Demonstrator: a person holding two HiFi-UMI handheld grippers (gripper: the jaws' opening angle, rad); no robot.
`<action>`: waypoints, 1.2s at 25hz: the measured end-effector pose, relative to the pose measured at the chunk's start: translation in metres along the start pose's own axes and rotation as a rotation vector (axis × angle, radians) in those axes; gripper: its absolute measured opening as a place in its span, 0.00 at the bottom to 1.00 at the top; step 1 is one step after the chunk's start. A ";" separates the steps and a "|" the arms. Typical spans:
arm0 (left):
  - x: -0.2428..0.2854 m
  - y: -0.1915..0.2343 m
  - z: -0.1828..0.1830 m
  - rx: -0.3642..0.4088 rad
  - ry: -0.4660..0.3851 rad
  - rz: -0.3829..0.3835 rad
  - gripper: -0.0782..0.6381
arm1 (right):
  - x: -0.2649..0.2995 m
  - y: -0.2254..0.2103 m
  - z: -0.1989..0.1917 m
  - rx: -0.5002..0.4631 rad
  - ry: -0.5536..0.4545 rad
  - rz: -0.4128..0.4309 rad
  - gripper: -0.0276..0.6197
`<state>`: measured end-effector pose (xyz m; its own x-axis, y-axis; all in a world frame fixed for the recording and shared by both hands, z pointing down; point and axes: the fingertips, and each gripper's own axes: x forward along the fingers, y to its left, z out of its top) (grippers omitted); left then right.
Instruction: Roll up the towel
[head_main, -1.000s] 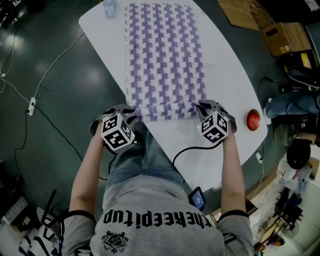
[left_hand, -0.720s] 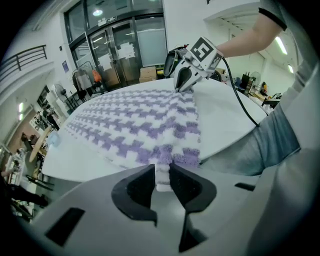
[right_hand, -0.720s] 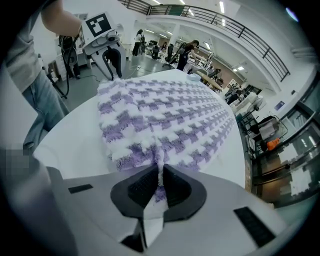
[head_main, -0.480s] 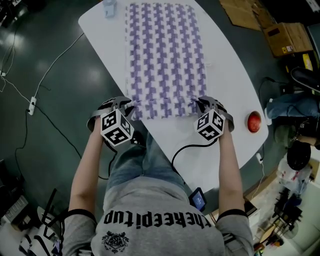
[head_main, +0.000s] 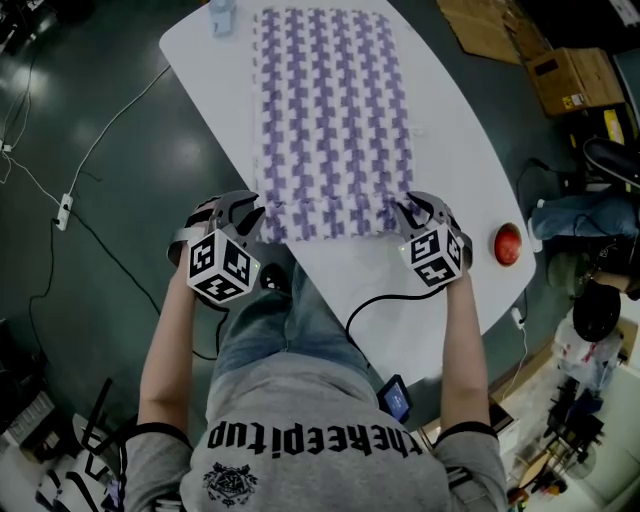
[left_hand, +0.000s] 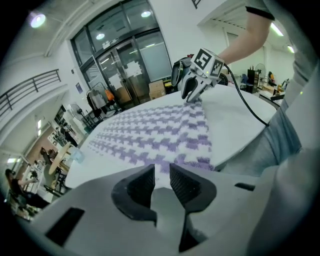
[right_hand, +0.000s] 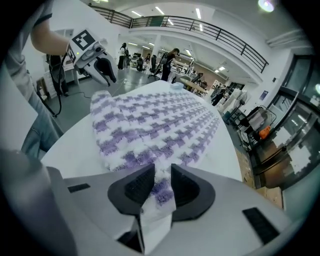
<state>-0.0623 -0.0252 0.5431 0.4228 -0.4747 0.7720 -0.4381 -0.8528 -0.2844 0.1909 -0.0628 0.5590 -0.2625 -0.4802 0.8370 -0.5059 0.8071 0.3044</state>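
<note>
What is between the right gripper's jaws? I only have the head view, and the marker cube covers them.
Observer: In the right gripper view, the near edge of the purple and white towel lies between the jaws of the right gripper. Those jaws have just been opening.
Operator: Does the left one have the towel too?
Observer: No. In the left gripper view, the left gripper has its jaws a little apart with nothing between them. The towel's edge lies just ahead of their tips.
</note>
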 end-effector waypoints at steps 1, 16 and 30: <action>-0.006 -0.002 0.003 0.023 -0.013 0.007 0.24 | -0.006 0.001 0.003 -0.009 -0.011 -0.012 0.17; 0.031 -0.084 -0.005 0.219 0.107 -0.126 0.32 | -0.006 0.050 -0.040 -0.219 0.059 0.112 0.29; 0.037 -0.079 -0.031 0.263 0.158 -0.111 0.37 | 0.022 0.052 -0.037 -0.297 0.151 0.104 0.22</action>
<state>-0.0366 0.0316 0.6122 0.3193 -0.3534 0.8793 -0.1673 -0.9343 -0.3147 0.1891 -0.0189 0.6103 -0.1647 -0.3516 0.9215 -0.2160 0.9245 0.3141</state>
